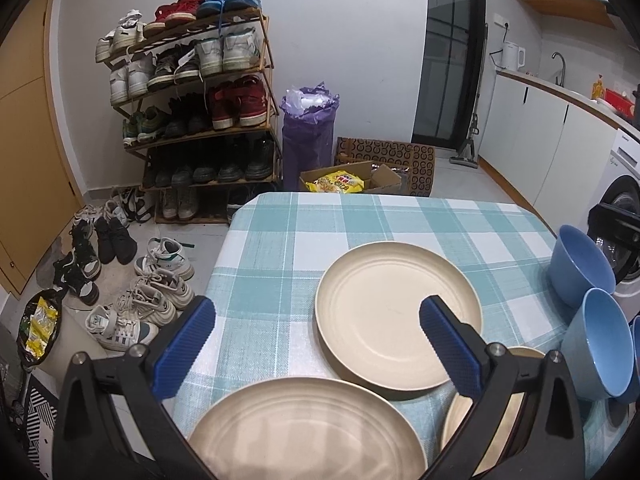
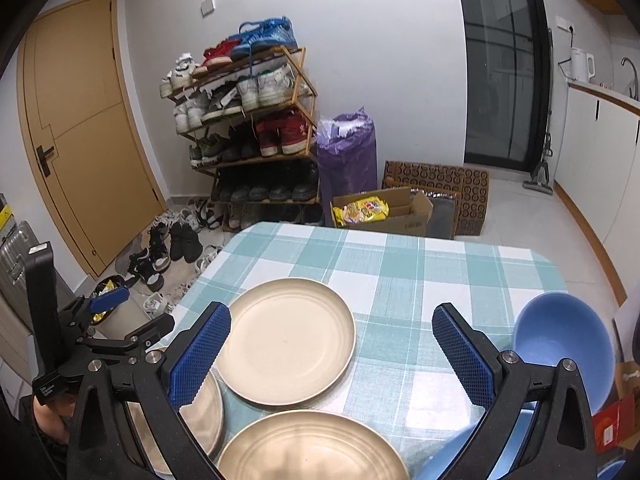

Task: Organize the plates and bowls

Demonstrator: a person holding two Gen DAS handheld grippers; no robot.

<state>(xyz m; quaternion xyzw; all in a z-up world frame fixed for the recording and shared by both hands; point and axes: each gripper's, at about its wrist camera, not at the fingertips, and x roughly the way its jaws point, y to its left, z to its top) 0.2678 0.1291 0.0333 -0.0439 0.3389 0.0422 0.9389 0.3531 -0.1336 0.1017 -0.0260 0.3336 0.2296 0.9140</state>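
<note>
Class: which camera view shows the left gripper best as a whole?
The right wrist view: the left gripper appears from the side, open, empty, body and handle visible. The left wrist view shows only its own two spread blue fingers.

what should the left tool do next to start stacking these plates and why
Probably ease the left tool down and forward onto the near rim of the far cream plate, then lift it onto the near plate. Both tools are open and empty, three cream plates lie separately on the checked tablecloth, and that far plate sits just ahead, partly between the fingers.
</note>
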